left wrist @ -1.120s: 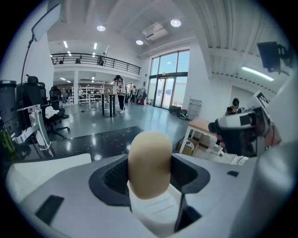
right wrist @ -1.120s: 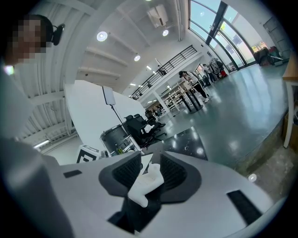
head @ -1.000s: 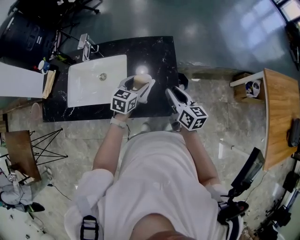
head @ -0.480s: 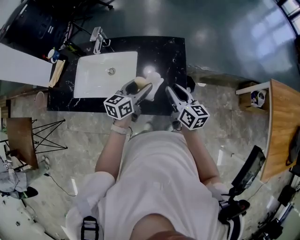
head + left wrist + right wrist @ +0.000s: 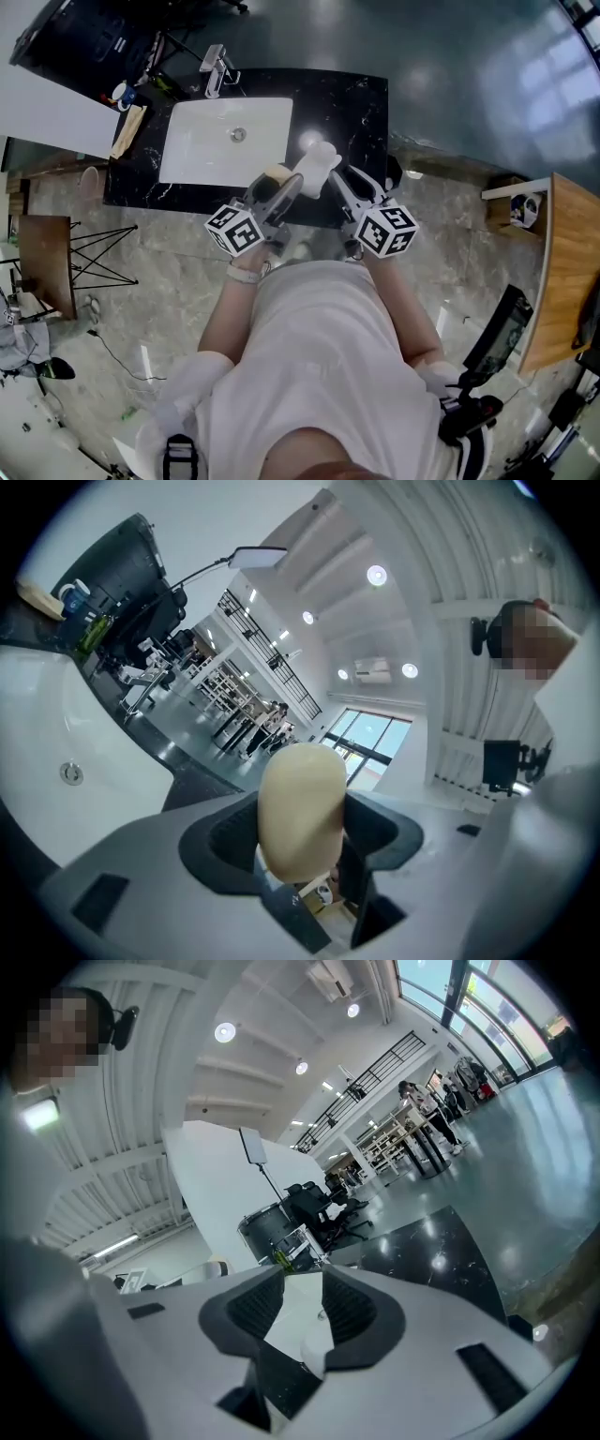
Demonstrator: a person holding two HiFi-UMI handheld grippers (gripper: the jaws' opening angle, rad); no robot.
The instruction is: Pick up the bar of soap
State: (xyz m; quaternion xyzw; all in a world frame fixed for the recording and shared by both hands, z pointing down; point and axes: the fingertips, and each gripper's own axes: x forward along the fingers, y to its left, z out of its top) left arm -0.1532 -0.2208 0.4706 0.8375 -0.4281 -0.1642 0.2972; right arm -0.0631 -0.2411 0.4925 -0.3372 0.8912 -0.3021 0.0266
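You're pinching the bar of soap (image 5: 302, 803) between the pads of your left gripper (image 5: 289, 175). You're pulling it back off the counter (image 5: 352, 103), clear of the sink (image 5: 202, 141) and closer to you than a second ago. Your right gripper (image 5: 302, 1312) is idling, jaws slightly apart and empty. Pickup is looking done.

Glossy black marble counter (image 5: 358, 105), smooth matt soap (image 5: 300, 810).

My left gripper (image 5: 279, 185) hides most of the soap bar (image 5: 277, 172) in front of the sink (image 5: 202, 150); clutter (image 5: 129, 117) left of the sink is too small to identify.
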